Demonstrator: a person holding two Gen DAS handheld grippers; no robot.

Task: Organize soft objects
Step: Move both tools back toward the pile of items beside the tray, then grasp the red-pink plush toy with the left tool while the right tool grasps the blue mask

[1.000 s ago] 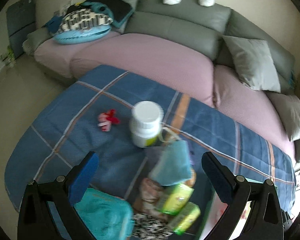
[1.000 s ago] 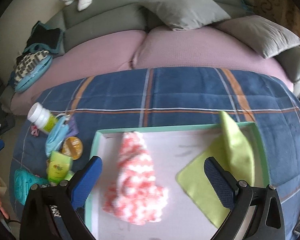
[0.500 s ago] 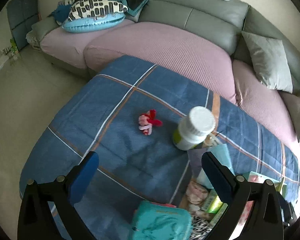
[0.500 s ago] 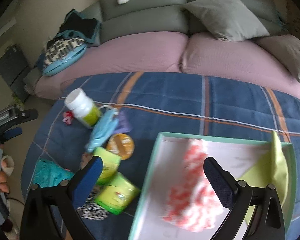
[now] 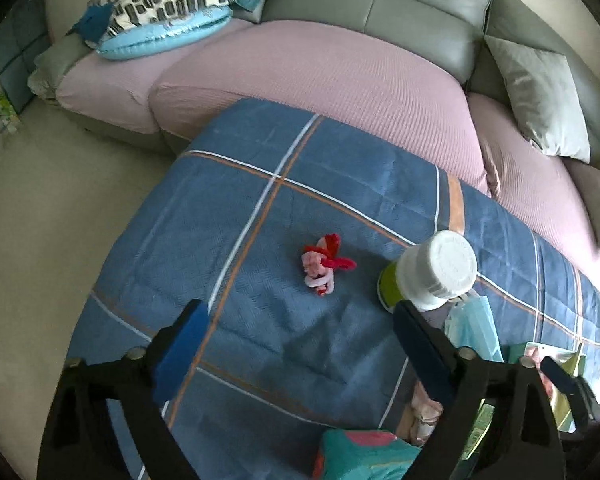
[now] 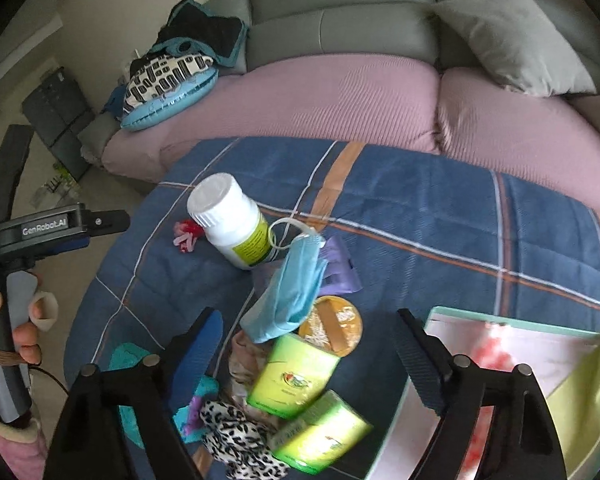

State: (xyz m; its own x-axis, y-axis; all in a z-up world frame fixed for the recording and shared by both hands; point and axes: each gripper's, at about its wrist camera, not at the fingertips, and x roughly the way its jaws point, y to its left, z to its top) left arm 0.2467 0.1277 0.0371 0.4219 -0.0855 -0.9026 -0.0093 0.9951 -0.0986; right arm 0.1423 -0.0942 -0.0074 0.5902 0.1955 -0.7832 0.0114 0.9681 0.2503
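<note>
My left gripper (image 5: 300,332) hovers over the blue plaid blanket (image 5: 260,200), its jaws closing with only blanket between them. A small red-and-pink fuzzy toy (image 5: 323,264) lies just ahead of it. My right gripper (image 6: 309,348) hangs above a pile, its jaws also closing and pressing on nothing. In the pile are a blue face mask (image 6: 288,300), two green packs (image 6: 292,372), a leopard-print cloth (image 6: 240,436) and a teal cloth (image 6: 128,360). The mint-rimmed tray (image 6: 511,316) at the right holds a pink-white fluffy cloth (image 6: 495,360) and a yellow-green cloth (image 6: 579,400).
A white bottle (image 6: 232,224) with a green label stands beside the mask, next to an orange round tin (image 6: 333,320) and a purple item (image 6: 339,268). A person's hand (image 6: 24,344) holds the left gripper's handle. A sofa with pink seat covers (image 5: 319,68) and grey cushions (image 5: 543,96) borders the blanket.
Both views have swung left. The left gripper went from over the pile to bare blanket near the red toy. The right gripper left the tray for the pile. Both jaws narrowed slightly.
</note>
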